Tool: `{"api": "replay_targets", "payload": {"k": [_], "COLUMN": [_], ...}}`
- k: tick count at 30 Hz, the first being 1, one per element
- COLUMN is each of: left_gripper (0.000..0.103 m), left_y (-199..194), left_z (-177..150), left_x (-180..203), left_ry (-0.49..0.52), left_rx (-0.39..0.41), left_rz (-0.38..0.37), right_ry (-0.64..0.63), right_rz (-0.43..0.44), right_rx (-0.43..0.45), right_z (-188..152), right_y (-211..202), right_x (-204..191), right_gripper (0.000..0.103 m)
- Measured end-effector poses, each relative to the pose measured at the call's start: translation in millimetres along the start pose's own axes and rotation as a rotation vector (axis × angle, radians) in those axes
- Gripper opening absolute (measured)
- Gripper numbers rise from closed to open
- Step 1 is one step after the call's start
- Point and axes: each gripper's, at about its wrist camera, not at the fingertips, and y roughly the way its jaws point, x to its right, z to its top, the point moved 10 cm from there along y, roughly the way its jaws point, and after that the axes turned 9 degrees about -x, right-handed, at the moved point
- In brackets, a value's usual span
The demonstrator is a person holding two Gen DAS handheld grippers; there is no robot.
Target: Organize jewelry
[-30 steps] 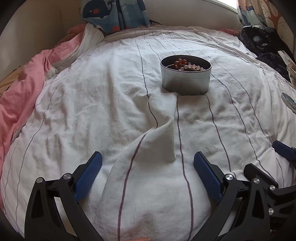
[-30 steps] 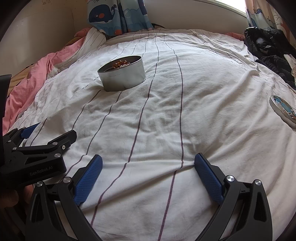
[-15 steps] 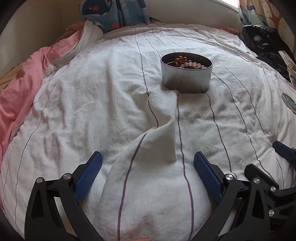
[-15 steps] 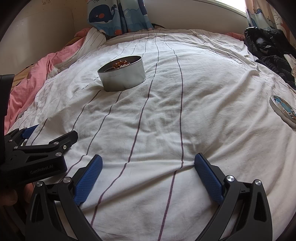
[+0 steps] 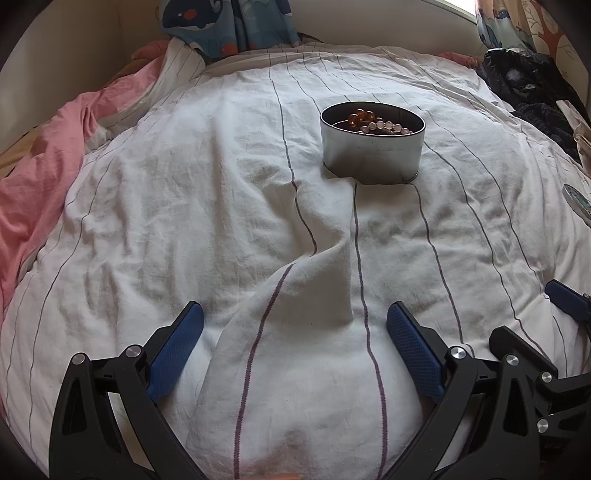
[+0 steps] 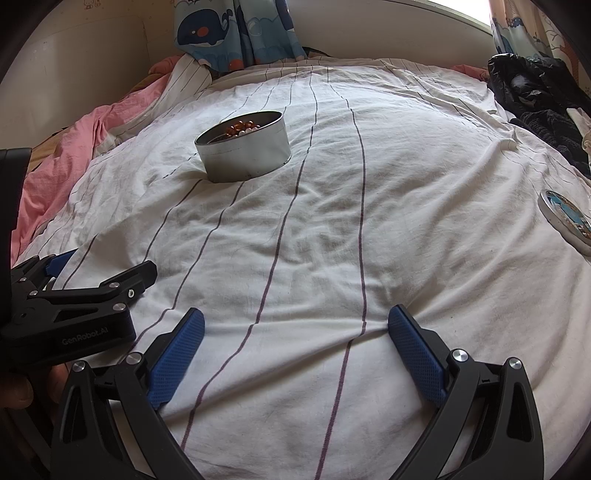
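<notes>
While upright on the bedsheet [image 5: 184, 206], tin [image 5: 372, 153] of beads [image 5: 373, 123], mouth upward; both grippers' jaws spread.

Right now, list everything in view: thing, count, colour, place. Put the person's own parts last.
Tin: one, silver, oval, open, on the bed centre.
Bead strings: amber and pale pink, count unclear, inside the tin.
Lid: one, silver rim with blue picture, far right on the bed.
Duvet: one, white with dark stripes, covering the bed.
Pink bedding: bunched along the left edge.
Whale curtain: blue, behind the bed.
Dark clothes: black heap, far right corner.
Left gripper: black with blue pads, open.
Right gripper: black with blue pads, open.
</notes>
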Motion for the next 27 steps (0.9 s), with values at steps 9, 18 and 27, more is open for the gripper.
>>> {"api": "replay_targets", "payload": {"k": [9, 18, 27], "left_gripper": [0.096, 0.096, 0.096], "left_y": [0.3, 0.5, 3.2], "left_z": [0.1, 0.2, -1.5], "left_x": [0.1, 0.2, 1.1], "left_ry": [0.0, 0.001, -0.002], "left_rx": [-0.001, -0.002, -0.004], "left_rz": [0.0, 0.002, -0.008], "right_ry": [0.0, 0.0, 0.001], "right_rz": [0.0, 0.0, 0.001], "right_rx": [0.0, 0.0, 0.0], "right_z": [-0.1, -0.3, 0.0], "right_y": [0.2, 0.1, 0.1], "right_x": [0.0, 0.0, 0.0], "right_gripper": [0.095, 0.095, 0.095]}}
